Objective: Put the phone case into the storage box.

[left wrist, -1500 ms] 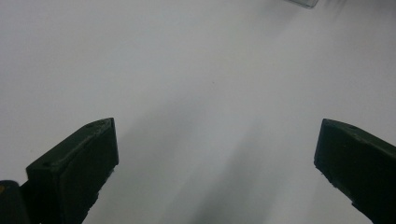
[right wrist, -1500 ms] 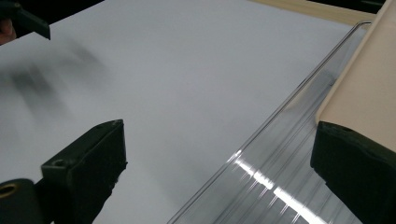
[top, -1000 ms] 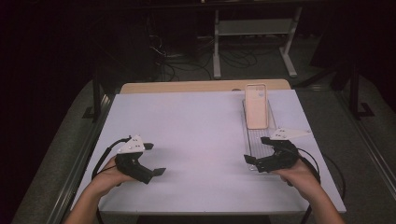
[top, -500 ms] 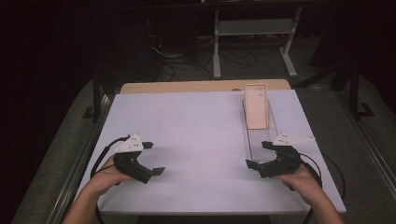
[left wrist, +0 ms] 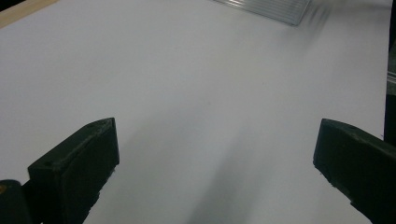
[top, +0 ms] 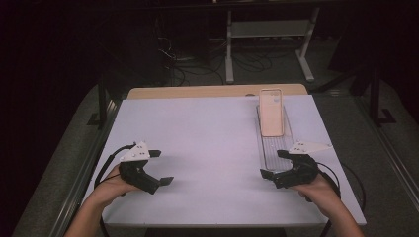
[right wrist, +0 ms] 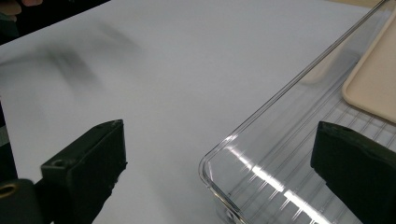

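Resting both forearms on the white tabletop, you hold the left tongs at the near left corner and the right tongs at the near end of the clear tray, both spread and empty. The beige phone case lies in the tray's far end, well apart from either tool, so the near tray corner looks like your easiest way in.

From the left tongs, your jaws stand wide over bare tabletop, with the tray far off at the top edge.

From the right tongs, the wide jaws straddle the tray's rounded near corner, and the case shows at the right edge, likely your target.
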`<state>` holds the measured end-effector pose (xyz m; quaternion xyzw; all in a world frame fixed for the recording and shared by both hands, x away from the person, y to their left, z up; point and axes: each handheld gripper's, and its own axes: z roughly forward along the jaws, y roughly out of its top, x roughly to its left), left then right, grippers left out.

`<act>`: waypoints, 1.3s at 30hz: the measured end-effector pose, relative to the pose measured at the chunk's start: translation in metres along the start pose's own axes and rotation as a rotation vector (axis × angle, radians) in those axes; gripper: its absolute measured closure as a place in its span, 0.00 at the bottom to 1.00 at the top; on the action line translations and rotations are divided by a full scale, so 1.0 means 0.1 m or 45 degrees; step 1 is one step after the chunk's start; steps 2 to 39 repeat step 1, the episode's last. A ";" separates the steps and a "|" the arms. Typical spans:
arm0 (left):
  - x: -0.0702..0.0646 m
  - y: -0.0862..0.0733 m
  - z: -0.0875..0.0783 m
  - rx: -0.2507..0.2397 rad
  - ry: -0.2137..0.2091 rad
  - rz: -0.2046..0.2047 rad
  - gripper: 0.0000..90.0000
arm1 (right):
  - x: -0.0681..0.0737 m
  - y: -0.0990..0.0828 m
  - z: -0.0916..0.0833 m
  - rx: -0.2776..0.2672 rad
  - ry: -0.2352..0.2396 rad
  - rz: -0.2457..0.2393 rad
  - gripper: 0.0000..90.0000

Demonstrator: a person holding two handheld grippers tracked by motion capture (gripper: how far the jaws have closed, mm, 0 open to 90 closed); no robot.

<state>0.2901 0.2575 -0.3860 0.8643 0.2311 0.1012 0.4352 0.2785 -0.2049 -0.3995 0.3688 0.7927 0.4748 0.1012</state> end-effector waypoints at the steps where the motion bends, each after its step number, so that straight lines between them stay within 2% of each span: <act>1: 0.00 -0.01 0.00 0.011 -0.001 -0.001 0.00 | 0.00 0.00 0.00 -0.001 0.001 -0.001 0.03; 39: 0.00 -0.01 0.00 0.011 -0.001 -0.001 0.00 | 0.00 0.00 0.00 -0.001 0.001 -0.001 0.03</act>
